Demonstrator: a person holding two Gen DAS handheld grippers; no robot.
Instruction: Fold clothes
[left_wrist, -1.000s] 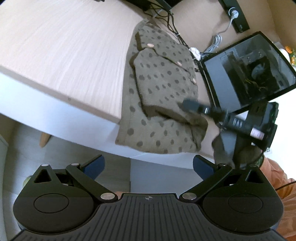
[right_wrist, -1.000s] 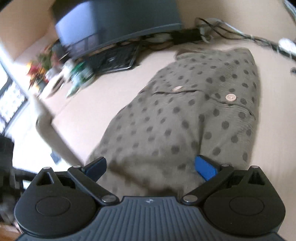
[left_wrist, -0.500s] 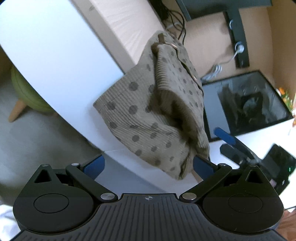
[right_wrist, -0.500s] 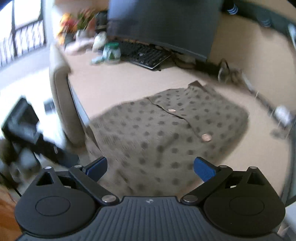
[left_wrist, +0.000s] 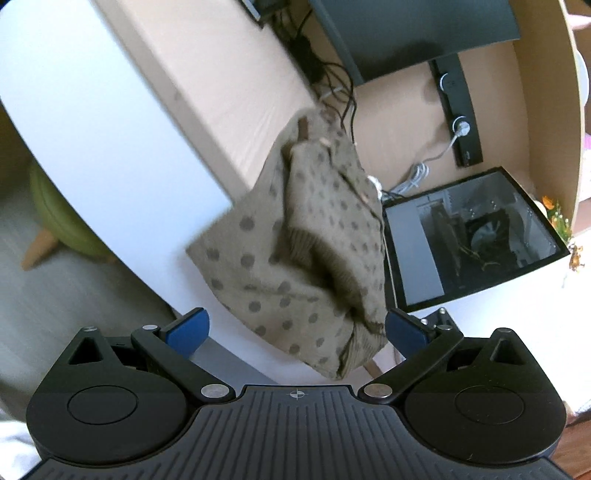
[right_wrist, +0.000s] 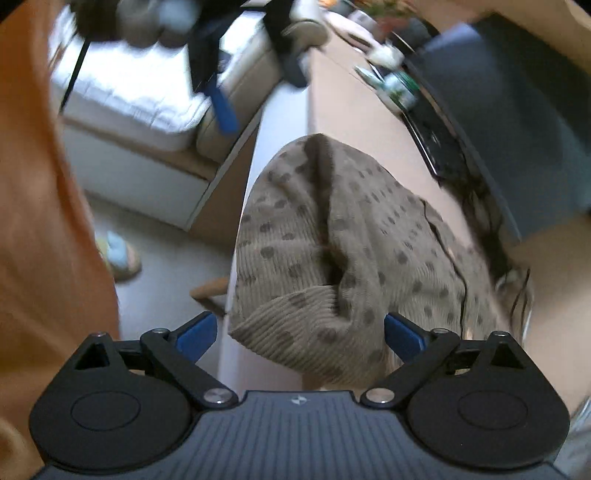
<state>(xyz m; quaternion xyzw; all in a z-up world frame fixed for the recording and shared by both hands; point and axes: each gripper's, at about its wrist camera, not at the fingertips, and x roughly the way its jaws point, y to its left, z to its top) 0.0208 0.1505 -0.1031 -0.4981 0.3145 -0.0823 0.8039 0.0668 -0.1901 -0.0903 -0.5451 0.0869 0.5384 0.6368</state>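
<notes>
An olive-brown corduroy garment with dark dots lies folded on the light wood desk, its lower end hanging over the front edge. It also shows in the right wrist view. My left gripper is open, its blue fingertips either side of the hanging end, below the desk edge. My right gripper is open too, with the hanging ribbed hem between its fingertips. Neither is closed on the cloth.
A glass-sided PC case stands right of the garment. A monitor, cables and a keyboard are at the back. A green stool and a white sofa are beyond the desk. The person's orange clothing is at left.
Both grippers have dropped from above the desk to below its front edge and closed in on the garment's hanging end. The garment now fills the gap between each pair of fingers.
</notes>
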